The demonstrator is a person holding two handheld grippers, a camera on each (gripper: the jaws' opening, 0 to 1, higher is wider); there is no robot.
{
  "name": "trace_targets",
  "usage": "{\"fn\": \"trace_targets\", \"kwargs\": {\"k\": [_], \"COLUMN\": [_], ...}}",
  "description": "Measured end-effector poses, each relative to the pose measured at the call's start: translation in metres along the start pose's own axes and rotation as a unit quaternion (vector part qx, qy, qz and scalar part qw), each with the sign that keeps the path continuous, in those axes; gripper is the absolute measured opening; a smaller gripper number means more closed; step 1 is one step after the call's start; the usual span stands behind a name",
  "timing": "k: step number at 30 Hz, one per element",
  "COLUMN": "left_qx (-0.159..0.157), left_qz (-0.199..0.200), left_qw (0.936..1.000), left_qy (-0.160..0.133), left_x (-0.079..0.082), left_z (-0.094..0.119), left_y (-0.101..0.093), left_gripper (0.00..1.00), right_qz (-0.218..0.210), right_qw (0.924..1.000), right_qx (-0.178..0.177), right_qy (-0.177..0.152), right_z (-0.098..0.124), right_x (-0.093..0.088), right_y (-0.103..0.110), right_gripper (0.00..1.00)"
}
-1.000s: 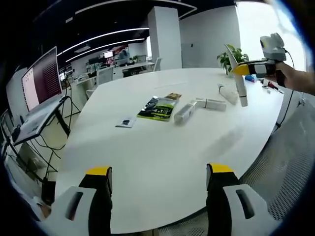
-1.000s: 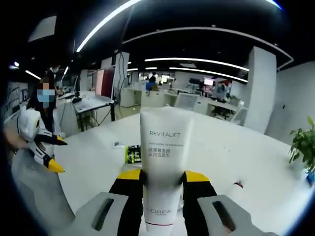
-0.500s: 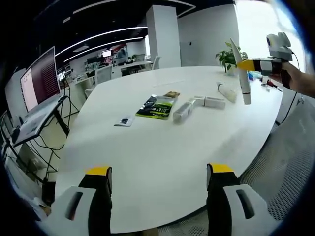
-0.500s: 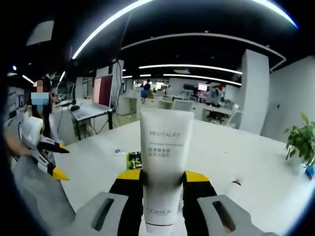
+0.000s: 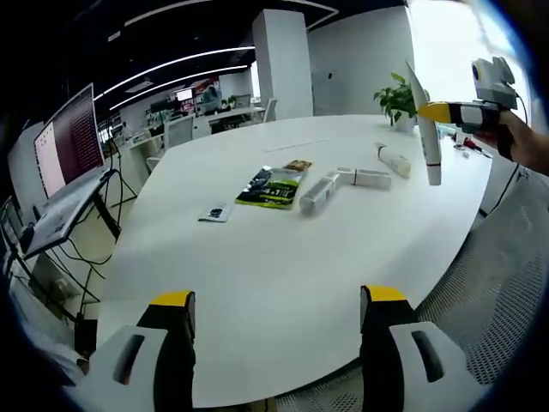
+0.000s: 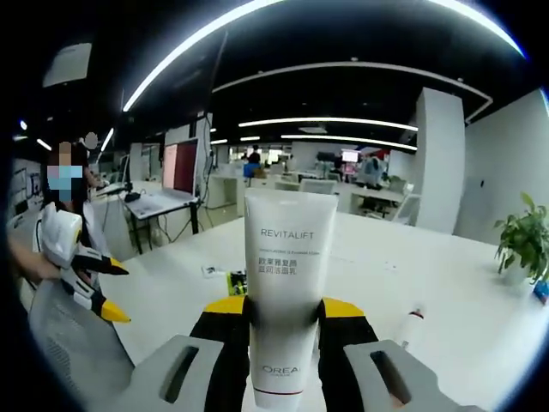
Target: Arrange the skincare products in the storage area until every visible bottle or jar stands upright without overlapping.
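Right gripper view first: the right gripper (image 6: 283,313) has its yellow-tipped jaws clamped on a white tube (image 6: 284,296) of face cream, squeezing it near the lower end. The tube stands straight up between the jaws, printed side facing the camera, with REVITALIFT on it and L'OREAL lower down. It's held up in the air, well above the big white table (image 6: 463,300). Off to the left, the left gripper (image 6: 96,287) hangs in the person's hand with its jaws parted and nothing between them. Another white bottle (image 6: 410,327) lies on the table to the right, and a potted plant (image 6: 517,245) sits at the far edge.

Left gripper view: the left gripper (image 5: 279,311) has its jaws spread wide with only bare table (image 5: 283,283) between them. Further out on the table there's a green and black packet (image 5: 273,189), a small card (image 5: 219,213) left of it, and three white bottles lying on their sides: one (image 5: 319,193) just beside the packet, a box-like one (image 5: 367,178) next to that, and one (image 5: 395,160) further right. At upper right the tube (image 5: 426,129) hangs in the right gripper (image 5: 436,112), above the far side of the table.
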State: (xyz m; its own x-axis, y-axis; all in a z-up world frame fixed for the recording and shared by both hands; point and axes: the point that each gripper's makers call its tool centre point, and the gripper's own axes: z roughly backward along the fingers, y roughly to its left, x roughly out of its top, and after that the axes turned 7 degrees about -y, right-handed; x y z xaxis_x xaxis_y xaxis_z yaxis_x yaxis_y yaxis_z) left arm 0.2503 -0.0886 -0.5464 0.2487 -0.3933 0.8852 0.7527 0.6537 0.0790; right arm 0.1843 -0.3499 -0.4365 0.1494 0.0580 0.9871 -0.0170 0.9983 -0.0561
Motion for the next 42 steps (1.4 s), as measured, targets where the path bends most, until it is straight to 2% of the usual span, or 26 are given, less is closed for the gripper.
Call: {"fn": "trace_targets", "kwargs": {"k": [7,18,25,27,32,34,36,39,42], "left_qx": [-0.001,-0.002,-0.005,-0.014,-0.033,-0.045,-0.059,-0.078,-0.11], "left_qz": [0.001,0.0,-0.009,0.001,0.004,0.014,0.03,0.032,0.061], "left_qw": [1.0,1.0,0.9997,0.999,0.9984,0.9971,0.9947,0.9917,0.9828], "left_qy": [-0.003,-0.007,-0.023,-0.042,-0.046,-0.06,-0.079,-0.097,-0.135], "left_x": [0.005,0.004,0.011,0.02,0.032,0.04,0.056,0.081,0.115], "left_z": [0.003,0.001,0.0,0.001,0.009,0.009,0.011,0.012,0.013], "left_y": [-0.004,0.0,0.0,-0.003,-0.011,-0.014,-0.019,-0.031,-0.056], "left_gripper": [0.72,0.72,0.72,0.73,0.71,0.7,0.68,0.65,0.65], "right_qz": [-0.004,-0.002,0.003,0.004,0.007,0.011,0.009,0.01,0.012], "right_qw": [1.0,1.0,1.0,1.0,1.0,0.9999,1.0,0.9999,0.9999], "right_qx": [0.001,0.001,0.0,0.0,0.001,0.001,-0.001,-0.003,-0.004], "right_qy": [-0.003,-0.003,0.002,0.002,0.003,0.003,0.002,0.002,0.005], "right_z": [0.006,0.009,0.009,0.011,0.011,0.011,0.01,0.01,0.01], "right_x": [0.001,-0.001,-0.003,-0.002,-0.001,0.001,0.001,0.001,0.0], "right_y": [0.008,0.017,0.016,0.016,0.018,0.02,0.019,0.019,0.02], "right_gripper": [0.2,0.2,0.2,0.2,0.2,0.2,0.2,0.2,0.2]}}
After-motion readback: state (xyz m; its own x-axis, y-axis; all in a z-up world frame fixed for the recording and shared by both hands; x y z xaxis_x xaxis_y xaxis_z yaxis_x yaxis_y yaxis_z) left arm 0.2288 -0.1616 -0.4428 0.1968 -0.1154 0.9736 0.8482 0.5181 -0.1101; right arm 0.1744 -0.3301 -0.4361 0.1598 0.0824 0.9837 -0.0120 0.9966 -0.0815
